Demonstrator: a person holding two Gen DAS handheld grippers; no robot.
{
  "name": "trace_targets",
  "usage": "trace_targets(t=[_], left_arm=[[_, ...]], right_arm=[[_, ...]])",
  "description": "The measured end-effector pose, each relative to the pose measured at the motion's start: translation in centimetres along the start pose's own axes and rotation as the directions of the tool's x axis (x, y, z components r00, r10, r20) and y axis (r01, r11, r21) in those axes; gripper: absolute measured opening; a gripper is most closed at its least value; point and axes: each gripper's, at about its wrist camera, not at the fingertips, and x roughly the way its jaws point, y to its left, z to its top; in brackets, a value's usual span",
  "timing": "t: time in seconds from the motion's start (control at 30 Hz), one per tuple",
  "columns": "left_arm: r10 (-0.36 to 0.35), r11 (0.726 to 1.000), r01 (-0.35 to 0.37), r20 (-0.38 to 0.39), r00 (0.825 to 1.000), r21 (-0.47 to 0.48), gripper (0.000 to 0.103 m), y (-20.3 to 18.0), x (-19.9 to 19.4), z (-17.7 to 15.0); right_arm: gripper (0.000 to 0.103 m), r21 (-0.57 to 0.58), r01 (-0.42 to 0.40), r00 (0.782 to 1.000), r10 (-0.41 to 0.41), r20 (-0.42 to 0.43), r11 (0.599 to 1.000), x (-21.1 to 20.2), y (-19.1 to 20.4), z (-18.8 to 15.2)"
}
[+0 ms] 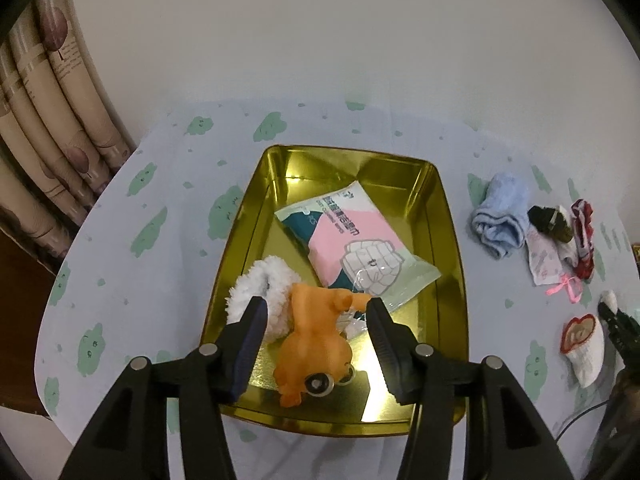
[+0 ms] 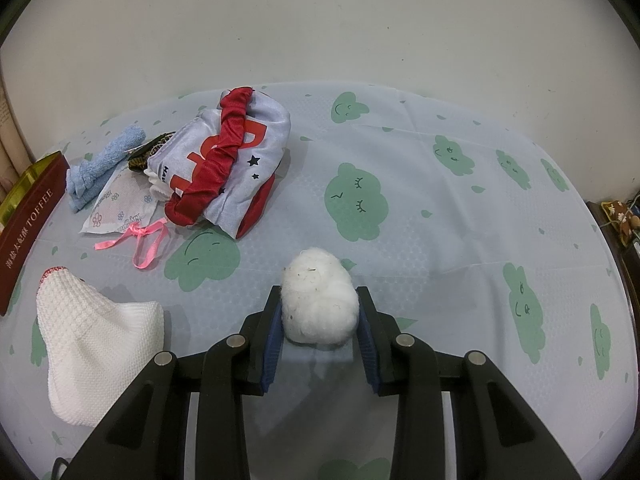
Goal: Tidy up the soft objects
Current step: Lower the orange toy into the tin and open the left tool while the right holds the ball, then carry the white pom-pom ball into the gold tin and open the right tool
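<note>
My left tongs stand spread over the orange toy in the gold tray, while my right tongs pinch the white fluffy ball.

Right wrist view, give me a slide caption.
Right gripper clamps a white fluffy ball above the cloud-print tablecloth.

A plain white wall fills the far side in both views, evenly lit and bare. In front of it stands a table covered with a pale blue tablecloth printed with green cloud faces and small drops. In the left wrist view, a beige curtain with a tree print hangs in folds beside the table. Dark wooden furniture shows at the table's right edge.
</note>
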Motion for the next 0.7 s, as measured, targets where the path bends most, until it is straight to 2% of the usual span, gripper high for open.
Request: trace_targets(t=[0.17, 0.43, 0.57, 0.7], left_arm=[[0.012, 1.0, -0.011, 0.019, 1.0, -0.029, 0.053, 1.0, -0.6, -0.5], [0.117, 0.993, -0.113, 0.093, 0.989, -0.039, 0.053, 3.4, -2.0, -2.0], [0.144, 0.988, -0.136, 0.126, 0.981, -0.069, 0.053, 5.1, -2.2, -2.9], [0.161, 0.983, -0.149, 0.12, 0.98, -0.105, 0.053, 7.0, -1.7, -3.5]], right_arm=[[0.032, -0.001, 0.0, 1.0, 0.0, 0.0, 1.0, 0.0, 0.1, 0.1], [0.032, -0.004, 0.003, 1.0, -0.003, 0.001, 1.0, 0.0, 0.1, 0.0], [0.032, -0.001, -0.001, 1.0, 0.001, 0.001, 1.0, 0.0, 0.0, 0.0], [0.029, -0.007, 0.008, 1.0, -0.008, 0.003, 1.0, -0.1, 0.1, -0.1]])
